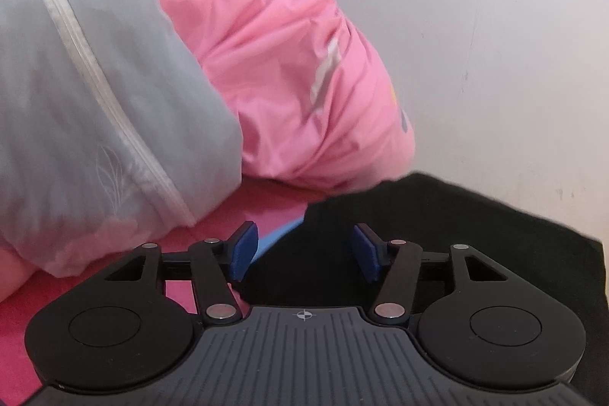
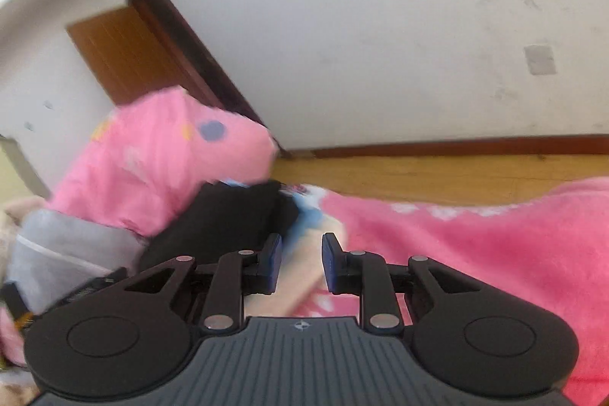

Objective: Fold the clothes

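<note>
A black garment (image 1: 437, 231) lies flat on the pink bed cover (image 1: 266, 204) in the left wrist view, spreading to the right. My left gripper (image 1: 304, 252) hovers open just over the garment's near left edge, nothing between its blue pads. In the right wrist view the same black garment (image 2: 224, 219) lies ahead and to the left, against the pink bundle. My right gripper (image 2: 301, 261) is open above the pink fleece blanket (image 2: 475, 246), empty, to the right of the garment.
A pink quilt bundle (image 1: 289, 71) and a grey quilt (image 1: 83, 94) are piled at the back left of the bed. The white wall (image 1: 495, 44) stands close behind. A wooden floor (image 2: 437, 174) and a brown door (image 2: 125, 52) show beyond the bed edge.
</note>
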